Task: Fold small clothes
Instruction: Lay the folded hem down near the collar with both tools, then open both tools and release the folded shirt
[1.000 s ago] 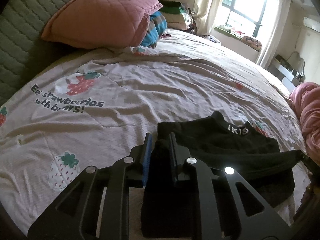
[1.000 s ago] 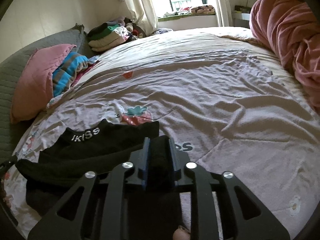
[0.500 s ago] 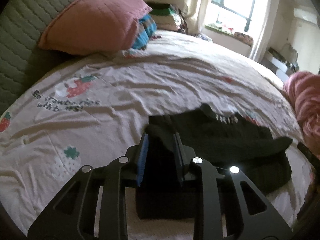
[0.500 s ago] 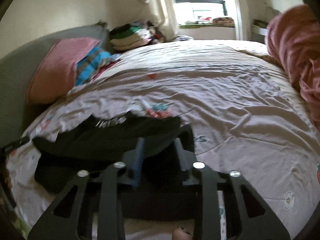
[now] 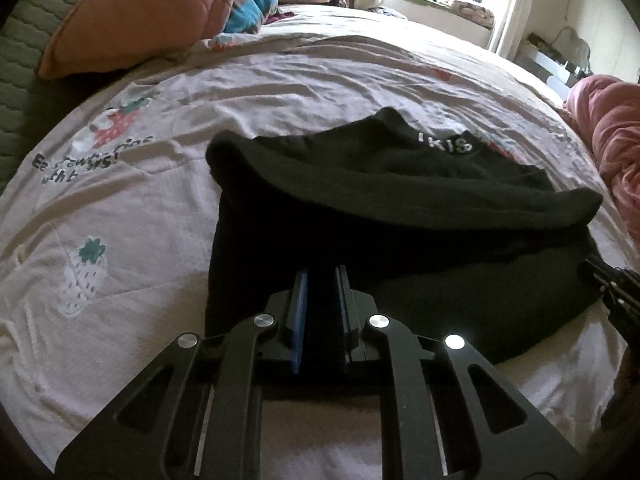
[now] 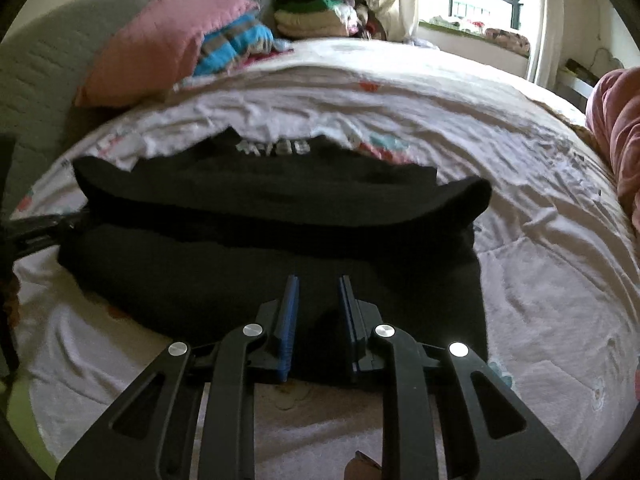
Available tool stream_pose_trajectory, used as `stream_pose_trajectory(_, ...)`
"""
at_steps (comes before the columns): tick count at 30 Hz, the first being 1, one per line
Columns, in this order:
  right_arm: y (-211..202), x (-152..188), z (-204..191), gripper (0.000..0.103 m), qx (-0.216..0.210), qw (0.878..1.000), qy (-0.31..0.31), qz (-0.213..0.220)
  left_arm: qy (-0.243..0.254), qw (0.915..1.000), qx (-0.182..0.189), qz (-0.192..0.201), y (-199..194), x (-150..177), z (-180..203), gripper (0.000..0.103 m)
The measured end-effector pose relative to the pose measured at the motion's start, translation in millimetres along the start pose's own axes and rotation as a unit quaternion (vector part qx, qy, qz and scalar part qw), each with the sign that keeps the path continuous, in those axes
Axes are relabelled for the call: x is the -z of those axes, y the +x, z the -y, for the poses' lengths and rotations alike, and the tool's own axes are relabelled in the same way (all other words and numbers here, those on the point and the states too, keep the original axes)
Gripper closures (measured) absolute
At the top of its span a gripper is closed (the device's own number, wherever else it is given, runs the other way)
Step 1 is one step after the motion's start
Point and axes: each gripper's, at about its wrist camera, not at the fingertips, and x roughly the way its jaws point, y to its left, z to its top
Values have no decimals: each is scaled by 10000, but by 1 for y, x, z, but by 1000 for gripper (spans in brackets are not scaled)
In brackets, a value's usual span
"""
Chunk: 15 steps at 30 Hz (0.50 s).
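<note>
Jaws first, from our left: the left gripper (image 5: 322, 276) has its blue-padded fingers parted by a narrow gap over dark cloth, and we cannot tell whether any fabric is pinched between them. The right gripper (image 6: 318, 284) stands with a wider gap, released, nothing visibly held.

Both hover at the near edge of the black garment (image 5: 400, 216), which lies on the strawberry-print bedsheet (image 5: 120, 208) with a rolled fold across its middle and the lettered waistband (image 5: 444, 145) at the far side.

We judge it light, soft and limp — it will sag and drag, not hold a shape — so the doubled near hem or the corners look the best places to grip.

Our left view shows the lettering sharply and the other gripper's tip at the right edge; the right view is blurred there, but shows the garment's right corner (image 6: 476, 196) — and a folded clothes stack (image 6: 312, 16) beyond the pink pillow (image 6: 160, 52).
</note>
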Motion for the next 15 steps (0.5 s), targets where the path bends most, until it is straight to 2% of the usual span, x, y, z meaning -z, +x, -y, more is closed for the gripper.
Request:
stream_pose_trajectory(3,23,-1,5,84,126,9995,86,-279,34,10000,-46,31,6,-2,0,96)
stream_pose_trajectory(15,51,-30,13,85,180,9992,274,-223,-100,9998,64,144,29,-22,-9,96)
